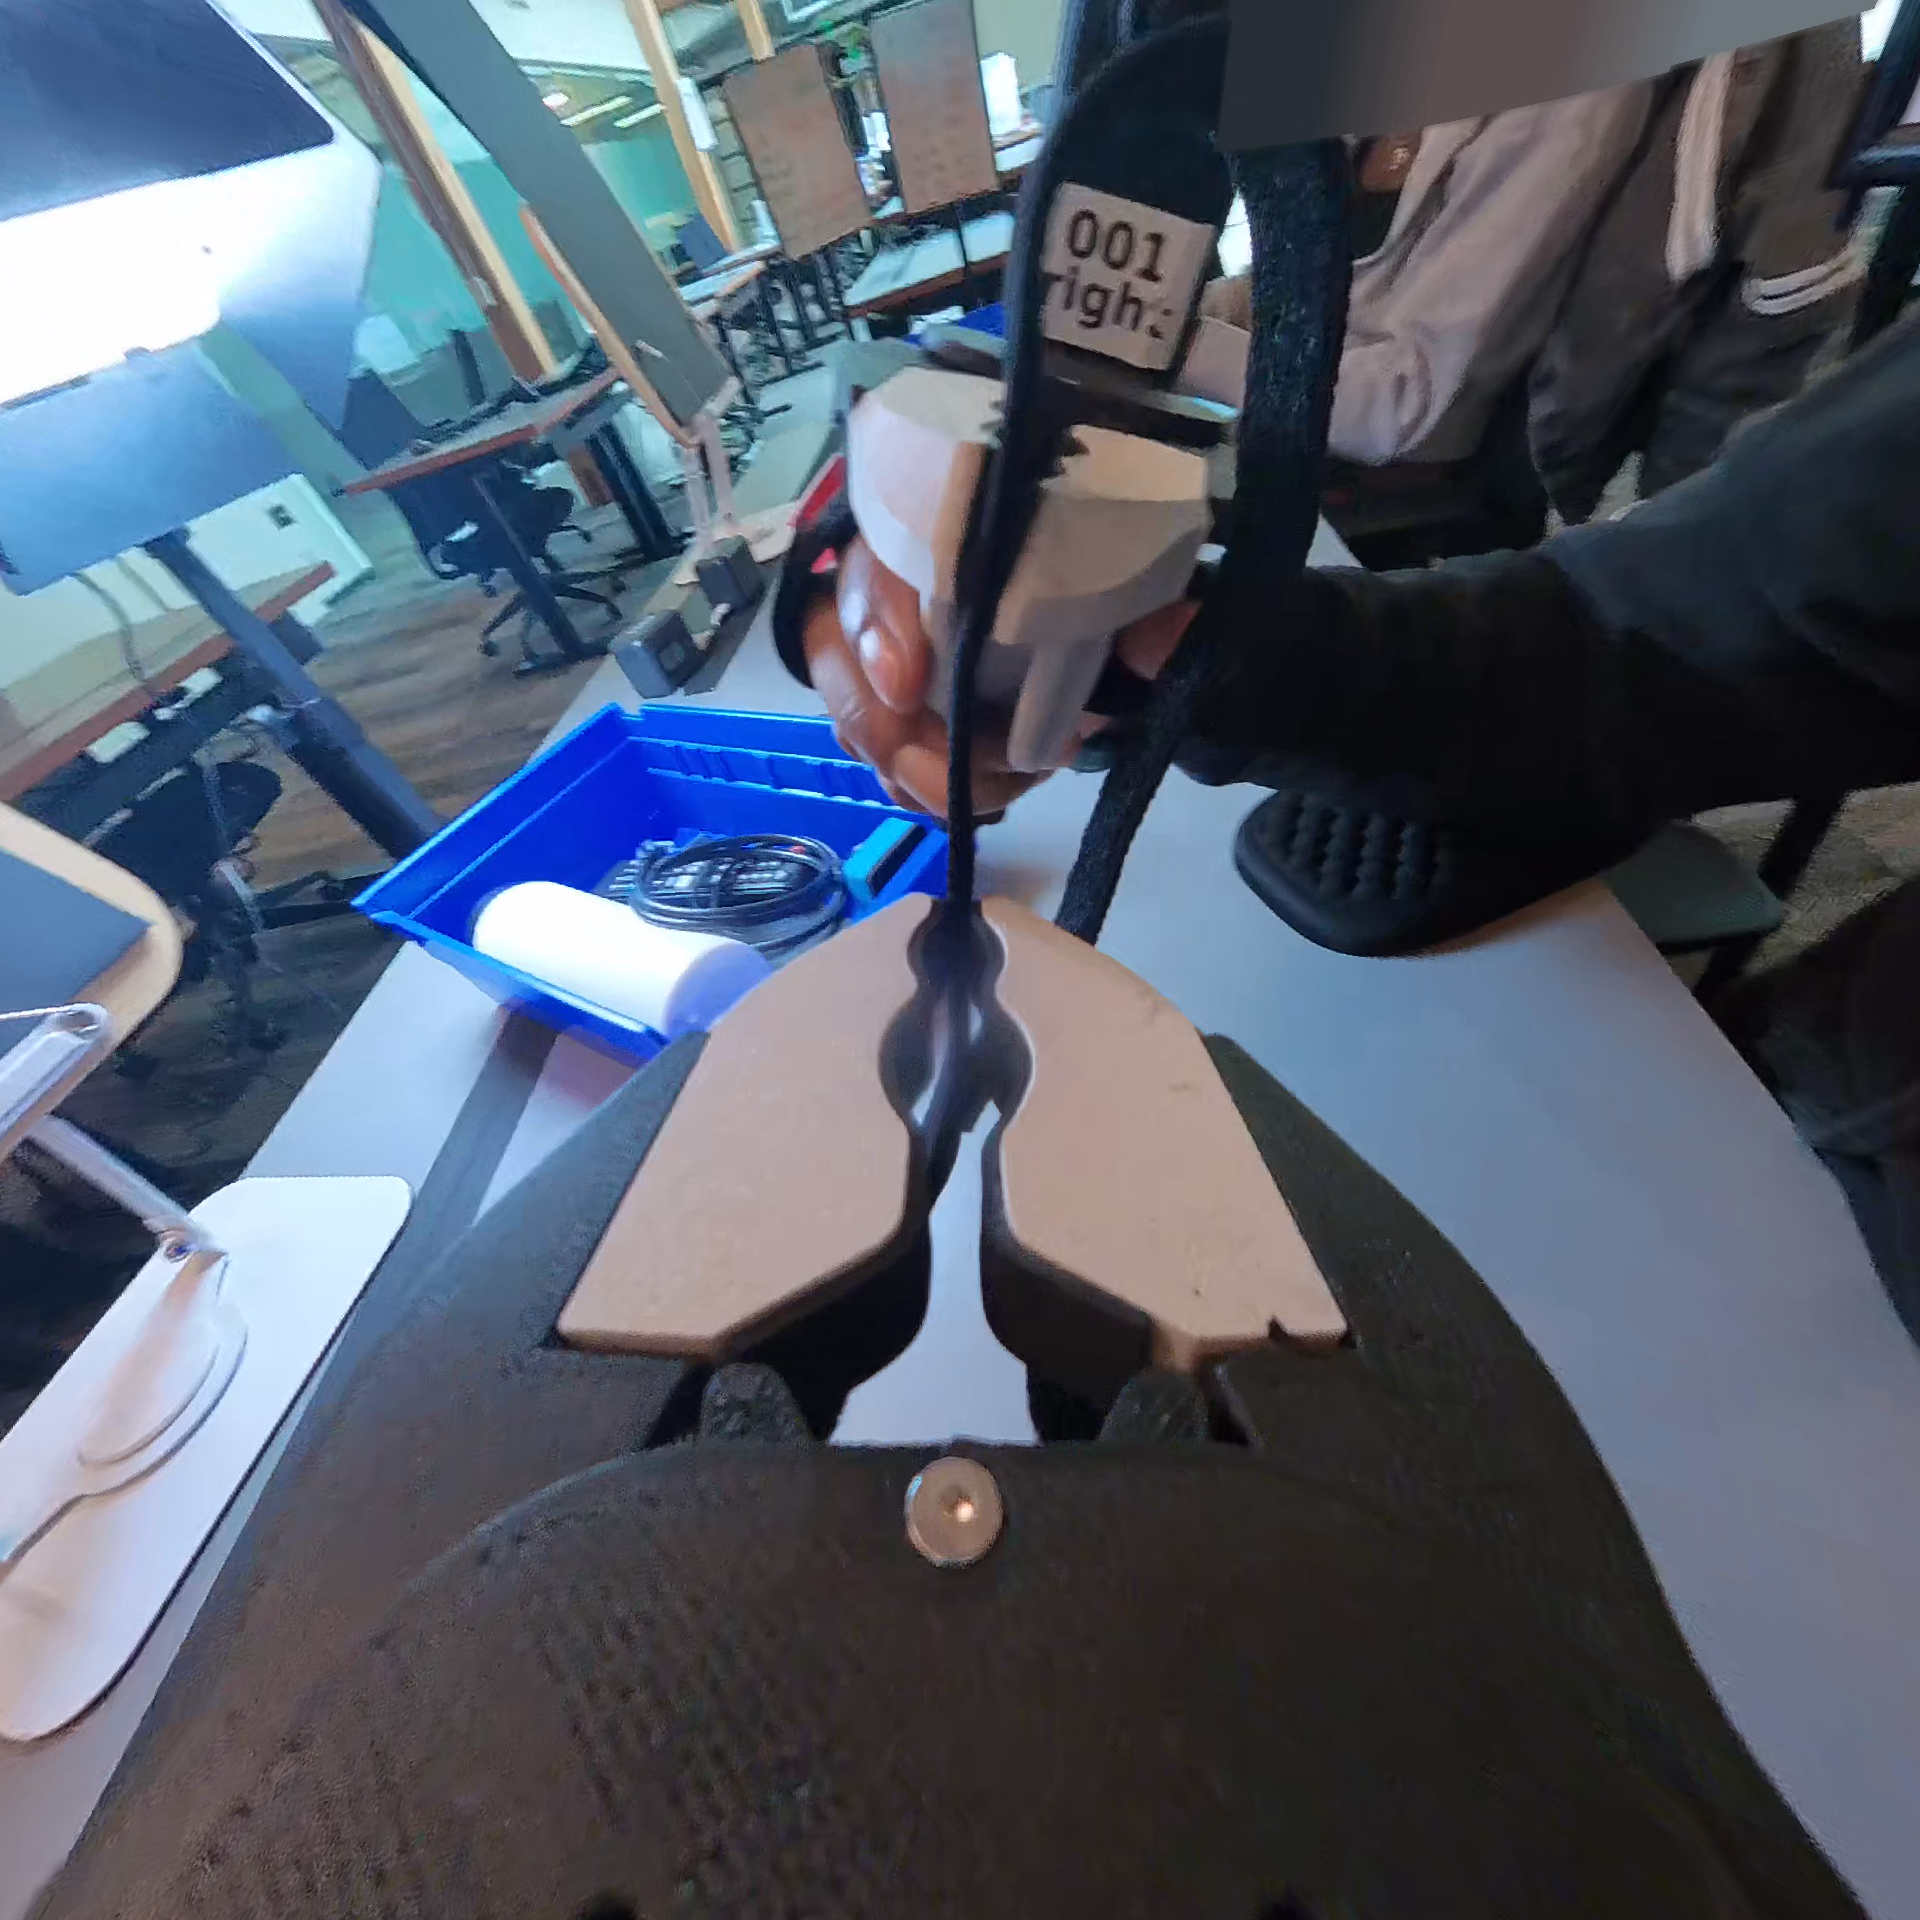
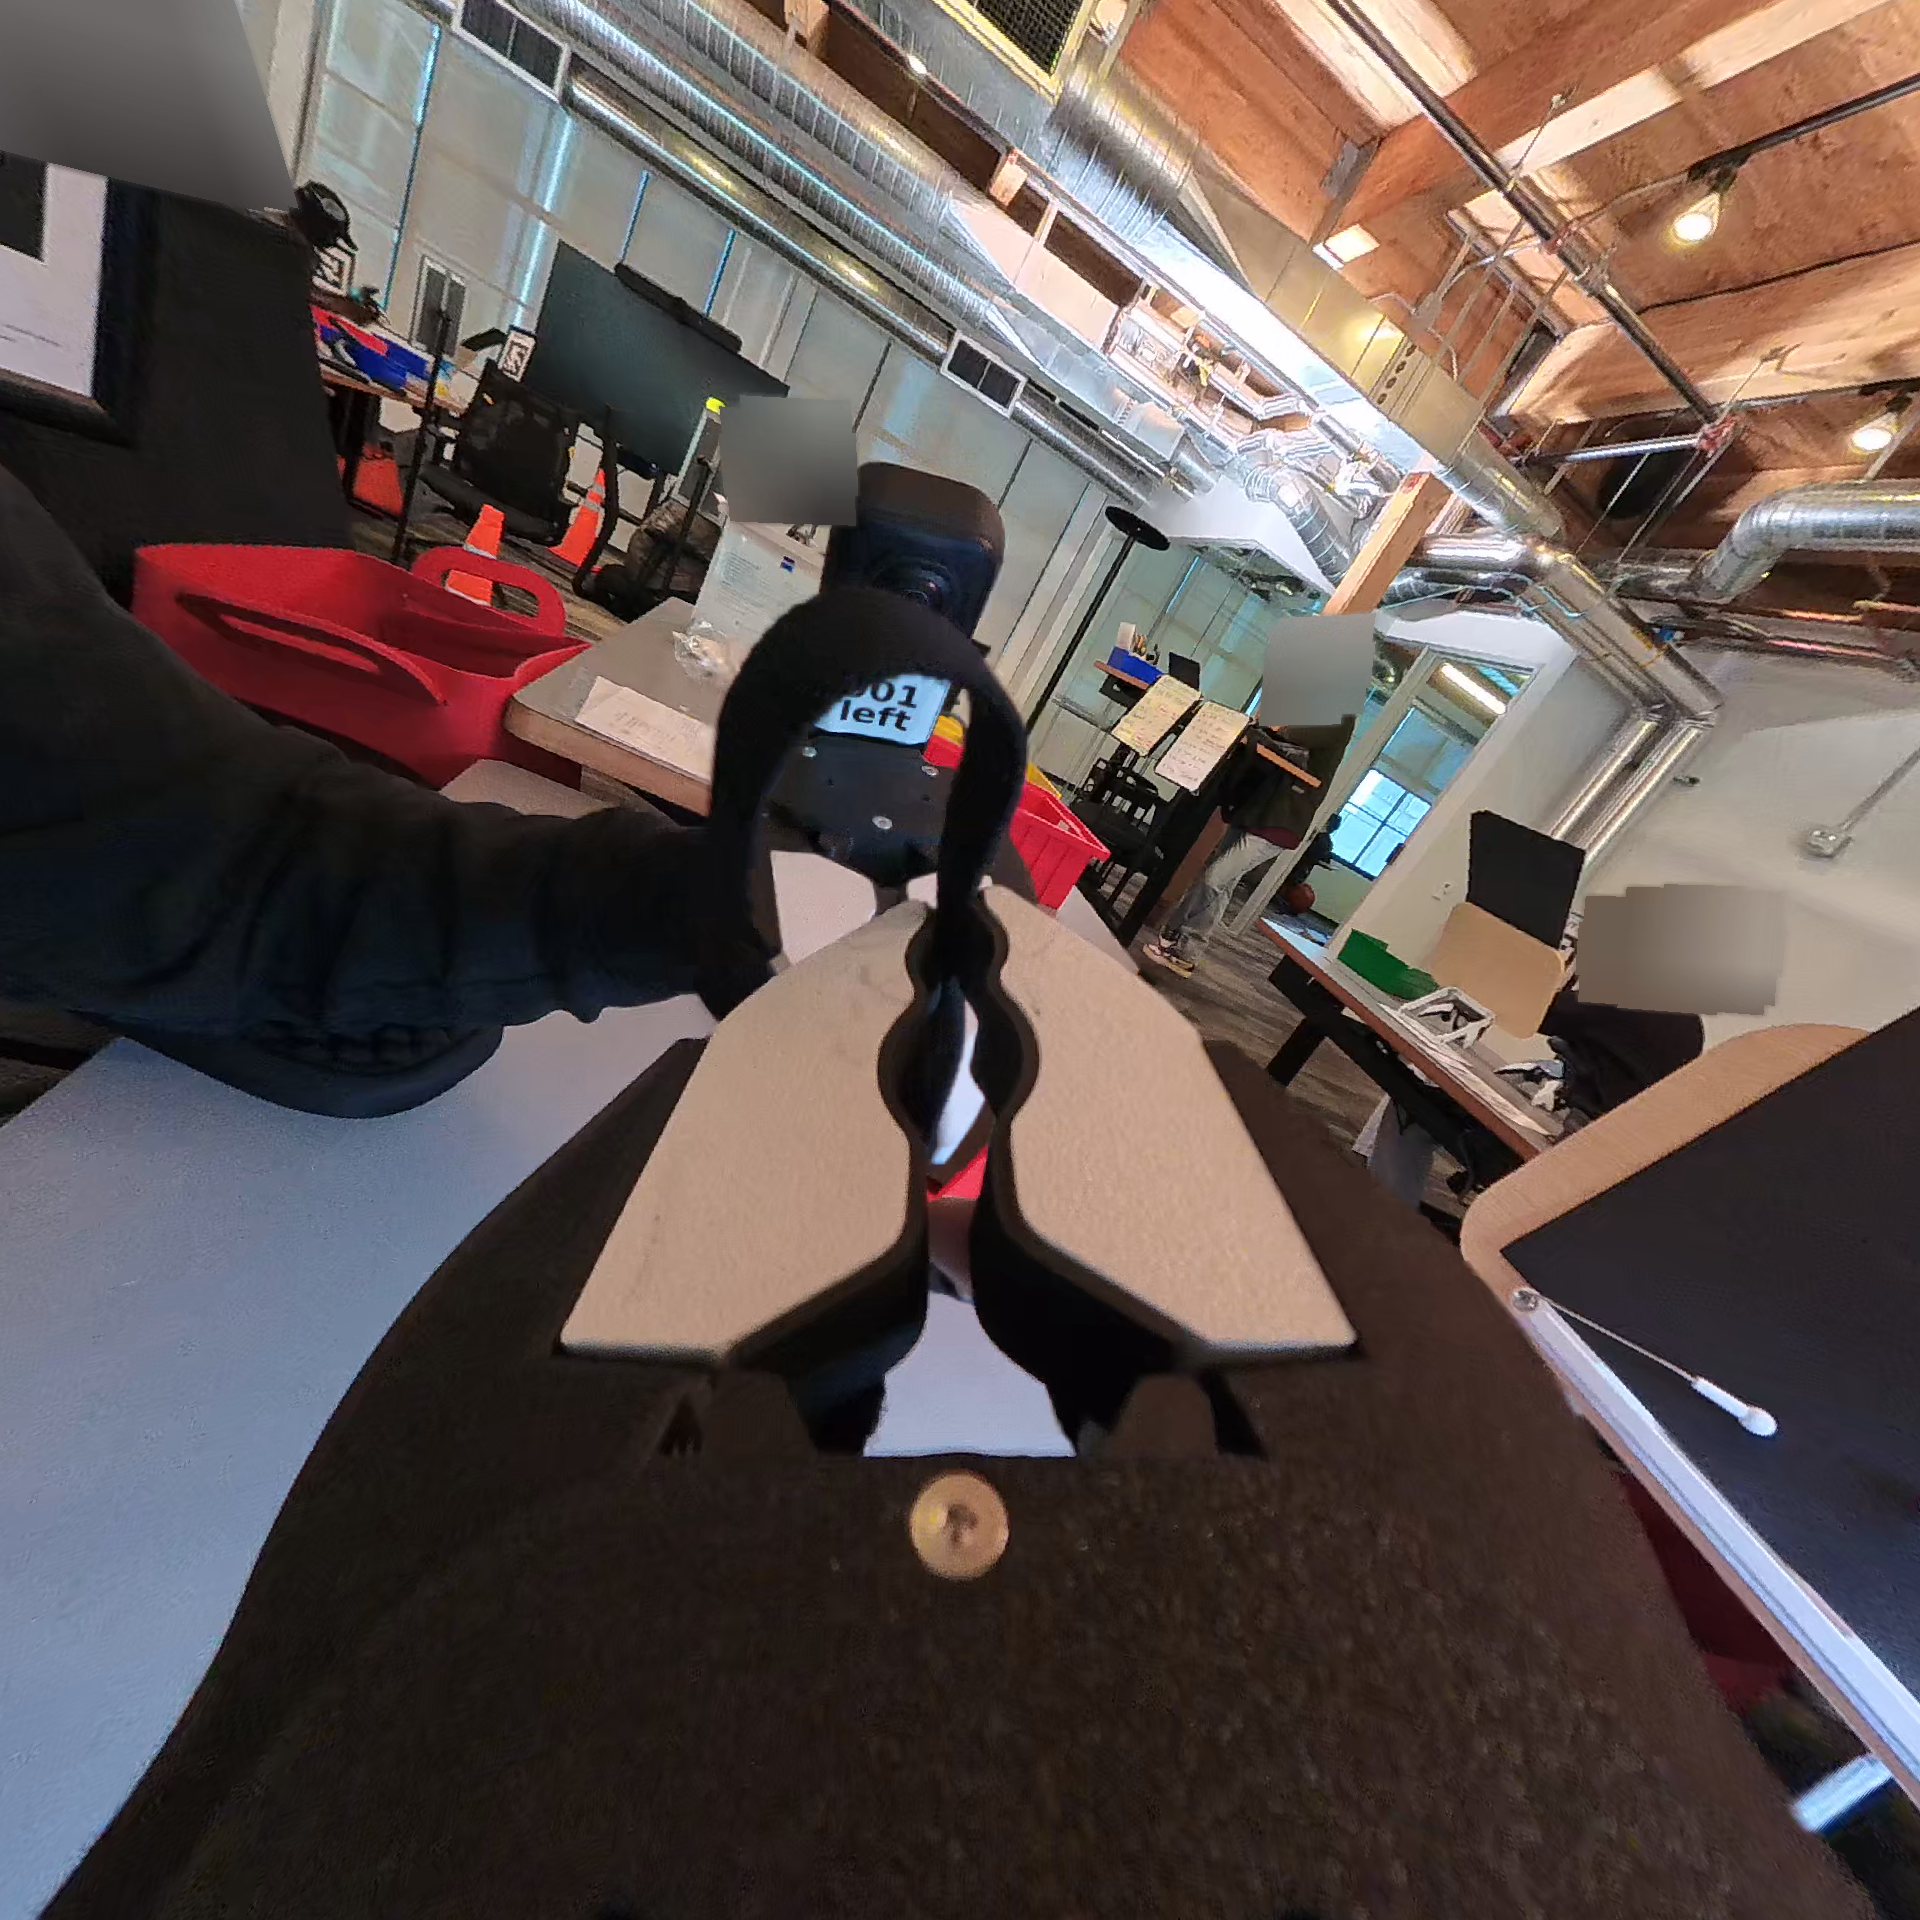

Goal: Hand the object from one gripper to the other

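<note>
With both your left gripper [image 1: 956,1023] and right gripper [image 2: 951,1029] clamped on the black strap [image 1: 971,665], which rises toward twelve o'clock between them, pulling apart before one lets go could yank it free.

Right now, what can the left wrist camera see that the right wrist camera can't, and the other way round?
Only the left wrist view shows the blue bin on the grey table, holding a white roll and coiled black cables, plus the hand holding the right gripper's handle.

Only the right wrist view shows the red tote, orange cones, ceiling ducts and a cotton swab on a black board.

Both show the black fabric strap, with the left gripper and the right gripper each shut on it.
</note>
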{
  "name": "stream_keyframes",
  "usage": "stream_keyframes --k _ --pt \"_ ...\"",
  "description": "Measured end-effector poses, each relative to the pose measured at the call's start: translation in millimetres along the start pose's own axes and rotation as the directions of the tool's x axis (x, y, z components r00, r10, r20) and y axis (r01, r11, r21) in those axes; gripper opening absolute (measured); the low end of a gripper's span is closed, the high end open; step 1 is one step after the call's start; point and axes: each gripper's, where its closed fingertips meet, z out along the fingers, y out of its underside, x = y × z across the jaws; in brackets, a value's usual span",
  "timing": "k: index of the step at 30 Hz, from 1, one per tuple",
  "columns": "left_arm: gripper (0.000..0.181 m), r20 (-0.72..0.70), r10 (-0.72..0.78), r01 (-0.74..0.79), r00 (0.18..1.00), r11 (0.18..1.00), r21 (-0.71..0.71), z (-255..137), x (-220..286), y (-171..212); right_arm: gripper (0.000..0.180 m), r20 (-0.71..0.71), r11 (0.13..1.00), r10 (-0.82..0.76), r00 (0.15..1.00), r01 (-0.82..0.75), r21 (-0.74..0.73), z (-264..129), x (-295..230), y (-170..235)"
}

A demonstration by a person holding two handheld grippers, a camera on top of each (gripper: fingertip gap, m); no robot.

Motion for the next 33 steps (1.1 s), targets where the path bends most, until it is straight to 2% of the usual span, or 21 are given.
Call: stream_keyframes --k 2,4,6,9,11,12,15,21,27,29,31,33 --pt "0.002 0.015 -0.004 0.004 1.0 1.0 0.007 0 -2 -3 0.005 -0.024 1.0 -0.004 1.0 0.004 0.012 -1 3 -2" --pt "0.002 0.036 0.02 -0.021 0.999 0.999 0.03 -2 -3 -10 0.026 -0.021 1.0 0.013 1.0 -0.014 -0.02 0 4 3" --pt "0.002 0.036 0.034 -0.036 0.999 0.999 0.039 -4 0 -14 0.038 -0.005 0.997 0.04 0.999 -0.041 -0.059 3 3 12" --pt "0.002 0.029 0.065 -0.066 0.997 0.997 0.035 -3 5 -17 0.031 0.013 0.996 0.063 0.998 -0.063 -0.061 6 -1 17" --pt "0.002 0.033 0.066 -0.067 0.997 0.997 0.04 -3 6 -19 0.002 0.048 0.997 0.067 0.997 -0.065 -0.042 5 -6 15" --pt "0.002 0.036 0.053 -0.055 0.998 0.997 0.051 -3 5 -20 0.003 0.041 0.997 0.067 0.997 -0.066 -0.046 5 -5 15" --pt "0.027 0.032 0.018 -0.02 0.999 0.999 0.039 -7 0 -15 0.003 0.013 0.999 0.039 0.999 -0.039 -0.017 1 -1 6" --pt "0.032 0.002 0.092 -0.092 0.996 0.996 -0.003 -6 5 -5 0.003 0.021 1.0 0.023 1.0 -0.023 -0.003 -1 -2 0" --pt "0.026 0.066 0.125 -0.124 0.99 0.992 -0.029 -8 -2 -6 0.003 0.037 1.0 -0.008 0.999 0.008 -0.006 2 -8 -1" --pt "0.015 0.106 0.153 -0.151 0.983 0.988 -0.025 -9 -6 -9 0.003 0.029 1.0 -0.018 0.999 0.019 -0.021 2 -8 1" --pt "0.003 0.131 0.163 -0.164 0.978 0.986 -0.004 -10 -9 -13 0.01 0.016 0.999 -0.018 1.0 0.019 -0.027 2 -6 2" --pt "0.003 0.156 0.183 -0.186 0.971 0.983 0.0 -12 -11 -16 0.021 0.006 0.997 -0.034 0.999 0.034 -0.071 3 -4 9"
